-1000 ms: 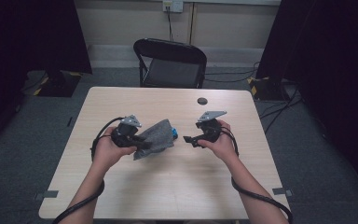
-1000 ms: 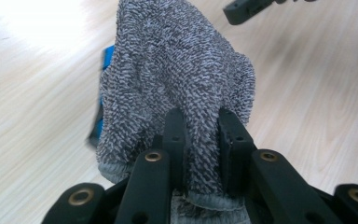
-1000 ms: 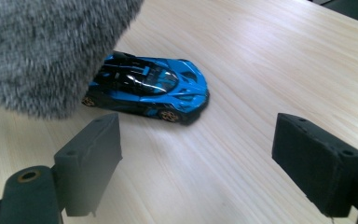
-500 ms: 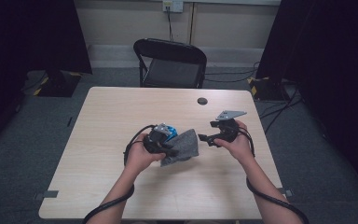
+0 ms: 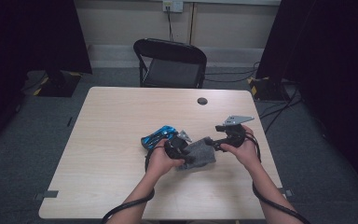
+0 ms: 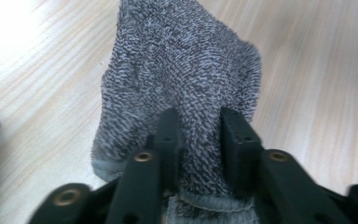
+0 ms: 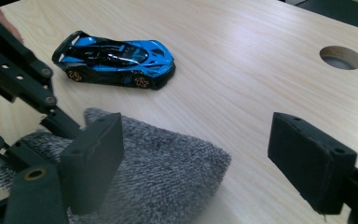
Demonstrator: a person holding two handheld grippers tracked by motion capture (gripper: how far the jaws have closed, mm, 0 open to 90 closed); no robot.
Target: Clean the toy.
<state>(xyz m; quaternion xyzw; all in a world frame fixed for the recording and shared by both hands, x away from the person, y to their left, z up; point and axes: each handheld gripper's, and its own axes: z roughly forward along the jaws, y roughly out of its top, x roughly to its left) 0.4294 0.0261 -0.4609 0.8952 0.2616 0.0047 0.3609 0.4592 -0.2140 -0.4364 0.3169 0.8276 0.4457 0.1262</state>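
The left gripper (image 6: 199, 135) has just been opening, its jaws now slack around the cuff of the grey sock (image 6: 182, 70), which lies flat on the desk (image 5: 121, 121) beside a blue toy car (image 7: 115, 59). The right gripper (image 7: 196, 154) stands wide apart over the sock's other end, touching nothing. Soft, light and limp, the sock will likely sag and fold, so pinch a bunched edge.

A wooden table (image 5: 112, 140) bears a grey sock (image 5: 200, 156) and blue toy car (image 5: 158, 135).
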